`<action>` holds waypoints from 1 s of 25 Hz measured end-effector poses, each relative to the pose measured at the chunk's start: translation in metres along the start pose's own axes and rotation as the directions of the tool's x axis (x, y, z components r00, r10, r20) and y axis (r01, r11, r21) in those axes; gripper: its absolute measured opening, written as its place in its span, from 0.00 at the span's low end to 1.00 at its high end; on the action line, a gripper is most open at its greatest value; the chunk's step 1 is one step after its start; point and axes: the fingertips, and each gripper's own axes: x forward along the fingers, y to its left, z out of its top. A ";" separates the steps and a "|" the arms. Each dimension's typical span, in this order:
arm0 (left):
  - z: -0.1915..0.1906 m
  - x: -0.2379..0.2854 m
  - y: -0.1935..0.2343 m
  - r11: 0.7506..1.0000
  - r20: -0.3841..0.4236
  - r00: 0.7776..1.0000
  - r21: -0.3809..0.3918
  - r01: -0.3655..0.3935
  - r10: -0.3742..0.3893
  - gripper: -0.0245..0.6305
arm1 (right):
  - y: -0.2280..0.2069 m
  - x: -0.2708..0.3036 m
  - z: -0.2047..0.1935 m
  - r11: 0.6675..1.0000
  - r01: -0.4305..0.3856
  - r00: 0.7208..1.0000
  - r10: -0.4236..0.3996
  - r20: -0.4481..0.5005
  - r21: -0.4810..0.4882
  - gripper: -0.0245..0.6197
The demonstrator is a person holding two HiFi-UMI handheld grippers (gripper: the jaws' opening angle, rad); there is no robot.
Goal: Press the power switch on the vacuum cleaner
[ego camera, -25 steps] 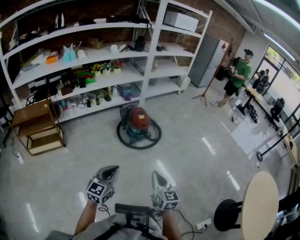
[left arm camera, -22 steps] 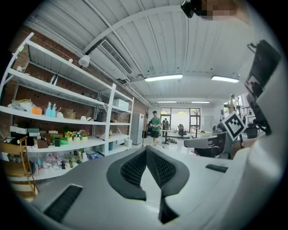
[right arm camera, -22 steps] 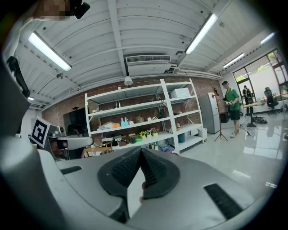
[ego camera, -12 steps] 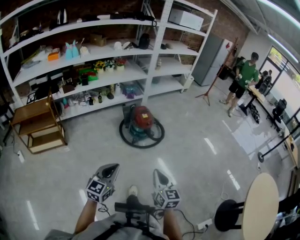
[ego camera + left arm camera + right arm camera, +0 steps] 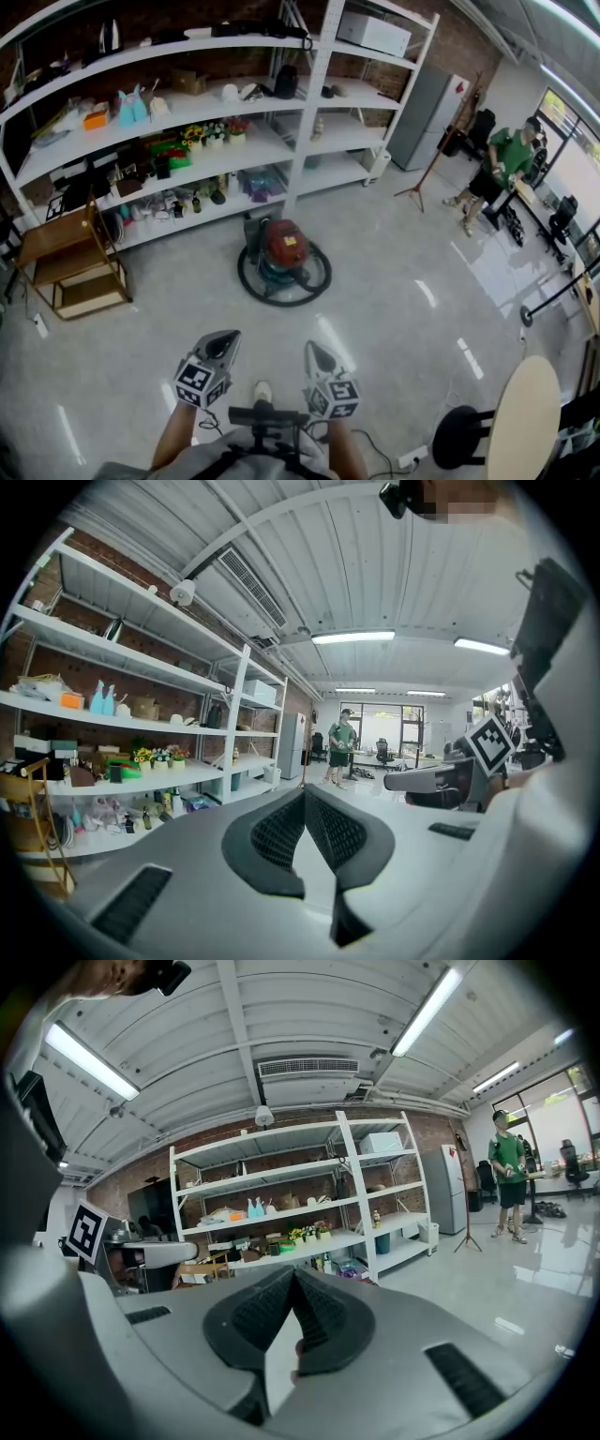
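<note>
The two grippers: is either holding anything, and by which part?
Nothing. The left gripper and right gripper are shut, empty; the vacuum cleaner stands apart.

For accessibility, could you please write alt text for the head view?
A red vacuum cleaner stands on the floor before white shelves, black hose ringed around it. The left gripper and right gripper, both shut, are far from it.
</note>
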 end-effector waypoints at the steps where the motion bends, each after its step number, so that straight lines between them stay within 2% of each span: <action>1: 0.001 0.008 0.005 1.000 -0.003 1.000 -0.002 -0.001 0.001 0.05 | -0.005 0.008 0.002 1.000 -0.001 1.000 0.001 -0.003 0.002 0.06; 14: 0.035 0.106 0.070 1.000 0.005 1.000 -0.002 -0.019 0.019 0.05 | -0.059 0.111 0.036 1.000 -0.020 1.000 0.020 -0.008 0.014 0.06; 25: 0.049 0.159 0.096 1.000 0.017 1.000 0.002 -0.025 0.025 0.05 | -0.089 0.157 0.059 0.999 -0.027 1.000 0.027 0.007 0.030 0.06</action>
